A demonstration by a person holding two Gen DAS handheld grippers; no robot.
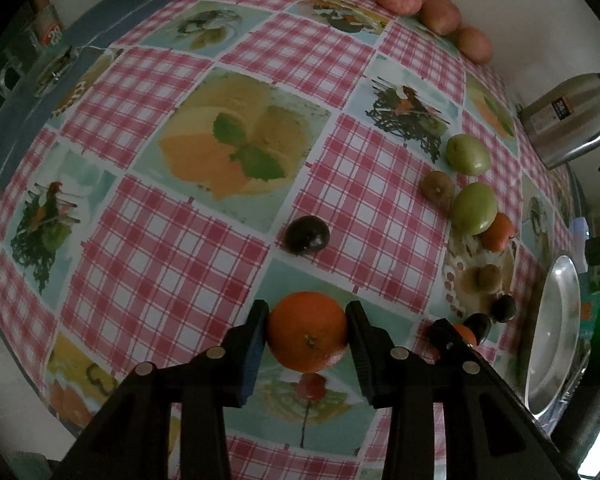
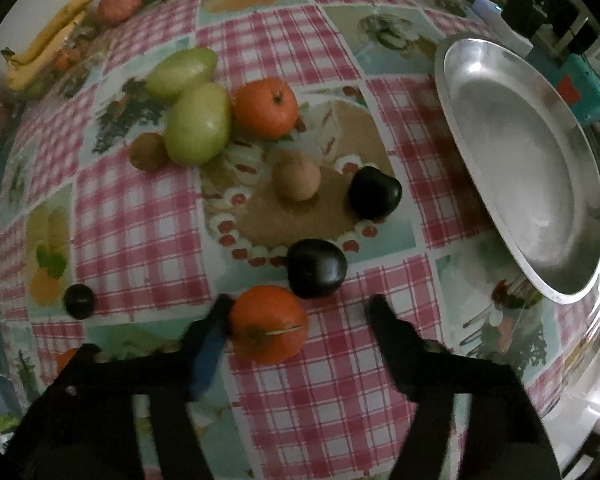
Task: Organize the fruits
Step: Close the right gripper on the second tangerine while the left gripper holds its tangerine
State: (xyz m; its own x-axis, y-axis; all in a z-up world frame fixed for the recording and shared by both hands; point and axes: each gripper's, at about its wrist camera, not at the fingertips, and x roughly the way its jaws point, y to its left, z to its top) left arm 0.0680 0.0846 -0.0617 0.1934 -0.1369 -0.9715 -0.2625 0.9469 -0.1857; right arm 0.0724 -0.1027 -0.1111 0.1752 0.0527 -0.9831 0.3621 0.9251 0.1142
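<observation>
My left gripper (image 1: 307, 309) points down at the checked tablecloth (image 1: 148, 264) and is shut on an orange (image 1: 307, 338), with both pads pressed against its sides. A second orange (image 2: 268, 324) lies between the fingers of my right gripper (image 2: 299, 306). Its left pad (image 2: 216, 320) touches that orange while the right finger (image 2: 384, 316) stands well apart, so this gripper is open. A dark plum (image 2: 317, 268) rests just beyond that orange. A third orange (image 2: 266, 108) sits farther off beside two green fruits (image 2: 198, 124).
A bare steel plate (image 2: 520, 152) lies to the right. Scattered around are two more dark plums (image 2: 374, 192), two kiwis (image 2: 296, 176), bananas (image 2: 48, 52) and reddish fruits (image 2: 120, 4) at the far edge. A steel flask (image 1: 568, 120) and a glass mug (image 1: 24, 60) stand at the table's sides.
</observation>
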